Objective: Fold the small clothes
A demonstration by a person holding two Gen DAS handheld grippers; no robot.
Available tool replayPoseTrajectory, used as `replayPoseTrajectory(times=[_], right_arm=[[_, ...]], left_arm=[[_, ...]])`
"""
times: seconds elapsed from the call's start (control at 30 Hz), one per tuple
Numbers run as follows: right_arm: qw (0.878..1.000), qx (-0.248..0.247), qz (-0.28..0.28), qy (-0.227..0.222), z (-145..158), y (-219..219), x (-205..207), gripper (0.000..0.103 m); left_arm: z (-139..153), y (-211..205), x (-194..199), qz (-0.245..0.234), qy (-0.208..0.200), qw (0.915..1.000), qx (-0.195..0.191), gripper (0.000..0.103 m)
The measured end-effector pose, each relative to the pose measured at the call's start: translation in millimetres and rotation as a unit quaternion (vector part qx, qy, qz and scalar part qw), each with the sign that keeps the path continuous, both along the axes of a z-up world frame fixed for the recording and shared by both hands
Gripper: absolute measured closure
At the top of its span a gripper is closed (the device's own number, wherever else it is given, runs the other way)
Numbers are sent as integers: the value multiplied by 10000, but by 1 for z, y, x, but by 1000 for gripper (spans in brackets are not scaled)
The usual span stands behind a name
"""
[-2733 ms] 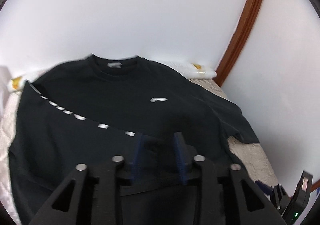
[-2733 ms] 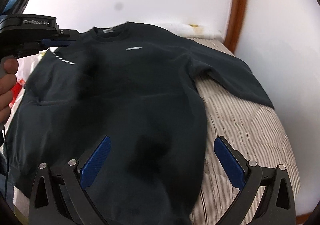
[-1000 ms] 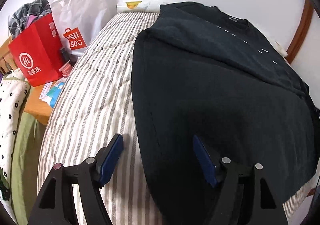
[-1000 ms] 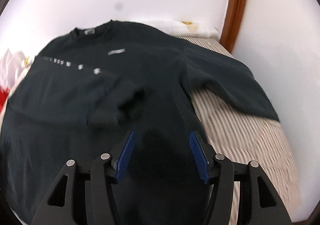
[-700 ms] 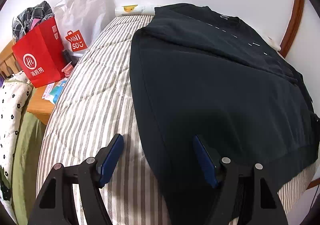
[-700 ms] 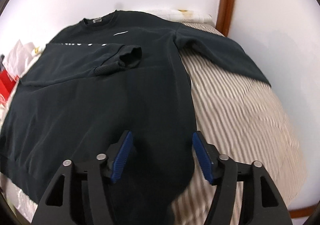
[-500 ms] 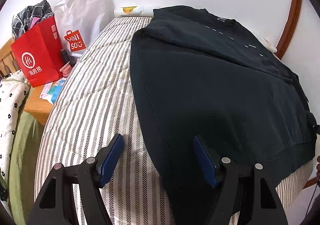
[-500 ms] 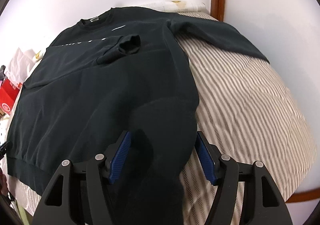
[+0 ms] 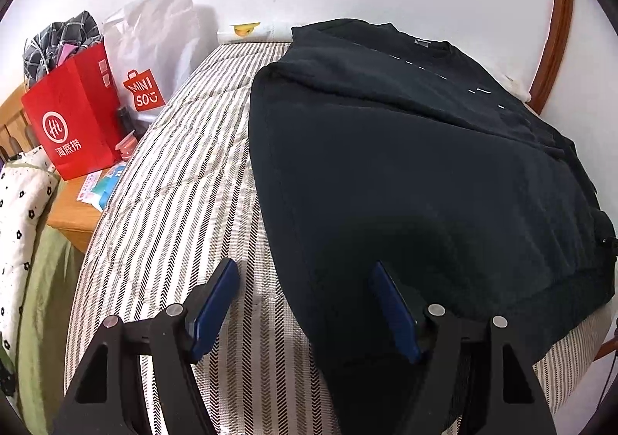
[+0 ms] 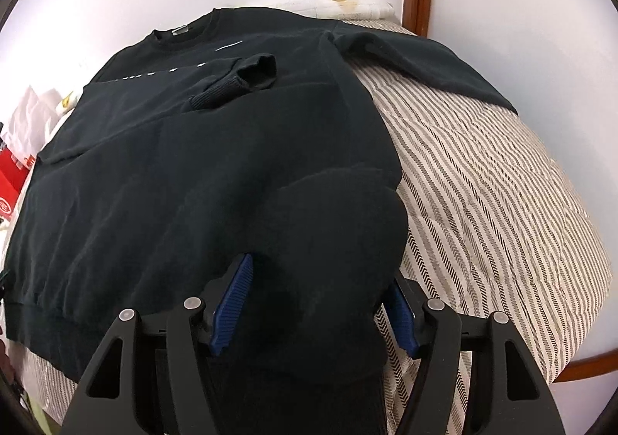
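A black sweatshirt (image 9: 405,164) lies face up on the striped bed (image 9: 174,203). One sleeve is folded across the chest, its cuff (image 10: 235,83) near the middle. The other sleeve (image 10: 417,60) stretches out sideways on the bed cover (image 10: 483,184). My left gripper (image 9: 303,267) is open, low over the sweatshirt's left side edge near the hem, one finger over the bedding, the other over the cloth. My right gripper (image 10: 318,272) is open at the sweatshirt (image 10: 193,172) lower right corner. Dark cloth bulges between its jaws and hides part of the right pad.
Beside the bed on the left stand a red paper bag (image 9: 73,126), a white shopping bag (image 9: 154,48) and a wooden nightstand (image 9: 73,214). A flowered cloth (image 9: 19,203) lies at the far left. White walls and a brown wooden frame (image 9: 552,29) close the far side.
The sleeve that hung over the chest now lies folded on it. Both grippers have come back to the hem end. My right gripper slid to the lower right corner and its jaws widened a little.
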State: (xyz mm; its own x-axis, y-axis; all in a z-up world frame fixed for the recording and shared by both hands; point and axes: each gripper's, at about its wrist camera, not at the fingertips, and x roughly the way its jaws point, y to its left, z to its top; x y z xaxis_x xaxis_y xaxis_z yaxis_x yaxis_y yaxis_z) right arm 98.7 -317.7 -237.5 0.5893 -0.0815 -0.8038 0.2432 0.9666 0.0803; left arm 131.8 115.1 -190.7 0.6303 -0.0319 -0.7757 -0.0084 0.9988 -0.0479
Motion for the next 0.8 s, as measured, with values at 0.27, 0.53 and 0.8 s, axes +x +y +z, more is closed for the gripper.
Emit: replayPoseTrajectory(times=[0.27, 0.53, 0.8], right_arm=[[10000, 57, -46, -47, 2, 2, 7, 52], [10000, 23, -39, -37, 3, 7, 11, 65], [10000, -36, -56, -30, 5, 12, 14, 74]], left_arm=[[-1, -3, -2, 18, -77, 9999, 88, 36], [1, -4, -6, -52, -153, 9999, 50, 61], [2, 3, -7, -34, -111, 9994, -328, 87]])
